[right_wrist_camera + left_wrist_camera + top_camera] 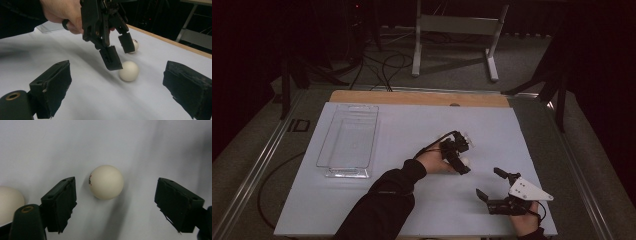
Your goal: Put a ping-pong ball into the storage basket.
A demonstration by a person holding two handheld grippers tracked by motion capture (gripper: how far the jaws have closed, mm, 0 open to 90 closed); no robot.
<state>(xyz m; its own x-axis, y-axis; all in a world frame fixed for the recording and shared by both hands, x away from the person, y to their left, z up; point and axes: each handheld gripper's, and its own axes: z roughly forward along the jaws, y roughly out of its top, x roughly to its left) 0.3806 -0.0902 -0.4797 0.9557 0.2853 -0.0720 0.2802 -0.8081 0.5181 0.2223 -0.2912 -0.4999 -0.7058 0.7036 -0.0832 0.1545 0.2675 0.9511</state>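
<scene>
balls come first: a cream-white ball (106,182) lies on the white table sheet (422,125), smooth and matte, with a small red and dark mark on one side, seen in the left gripper view between the two black jaws but touched by neither. a second ball (8,203) of the same colour peeks in at the left edge of that view, outside the jaw. in the right gripper view one ball (128,71) sits just beside the nearer jaw of the left gripper (117,51), and another ball (135,45) lies farther back behind its other jaw. the left gripper (457,152) hangs over the middle of the sheet with its jaws spread apart, held in the person's left hand (434,161). the right gripper (492,182) rests near the sheet's front right, jaws also wide apart and holding nothing. a clear plastic tray (348,141) stands well apart at the sheet's left side; nothing can be made out inside it.
</scene>
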